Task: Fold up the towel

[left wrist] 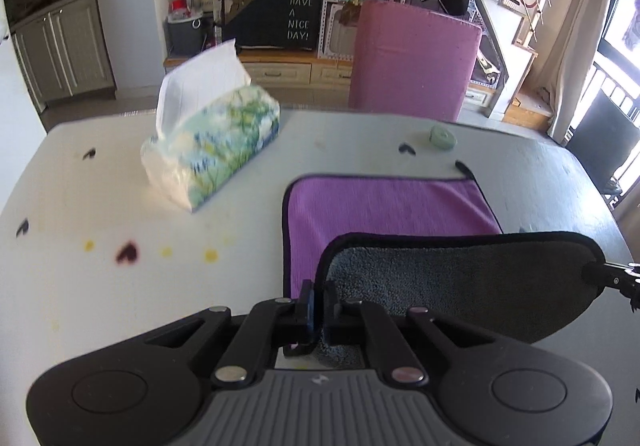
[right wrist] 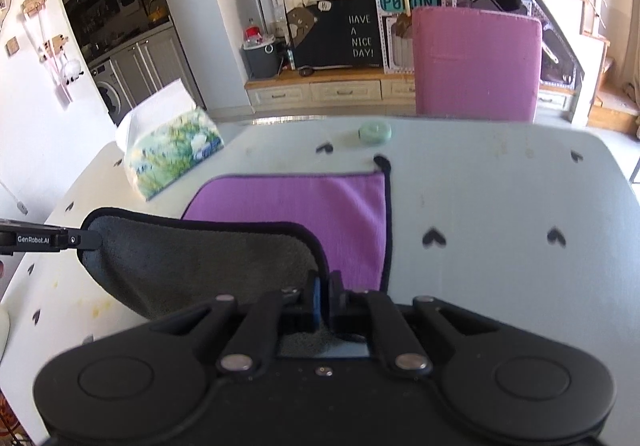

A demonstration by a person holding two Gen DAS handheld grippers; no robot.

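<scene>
Towel [left wrist: 384, 205] lies half-lifted off the table [left wrist: 100, 205] — left hand-held gripper [left wrist: 319, 302] and right hand-held gripper [right wrist: 324, 294] each pinch a near corner.

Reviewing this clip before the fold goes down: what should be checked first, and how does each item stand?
1. Left gripper shut on towel near corner: ok.
2. Right gripper shut on the other near corner: ok.
3. Near edge lifted, grey underside showing between the grippers: ok.
4. Far edge lying flat on the table: ok.
5. Landing area clear: tissue pack and green disc lie off the towel: ok.
6. Lifted edge level with the far edge: cannot tell.
</scene>
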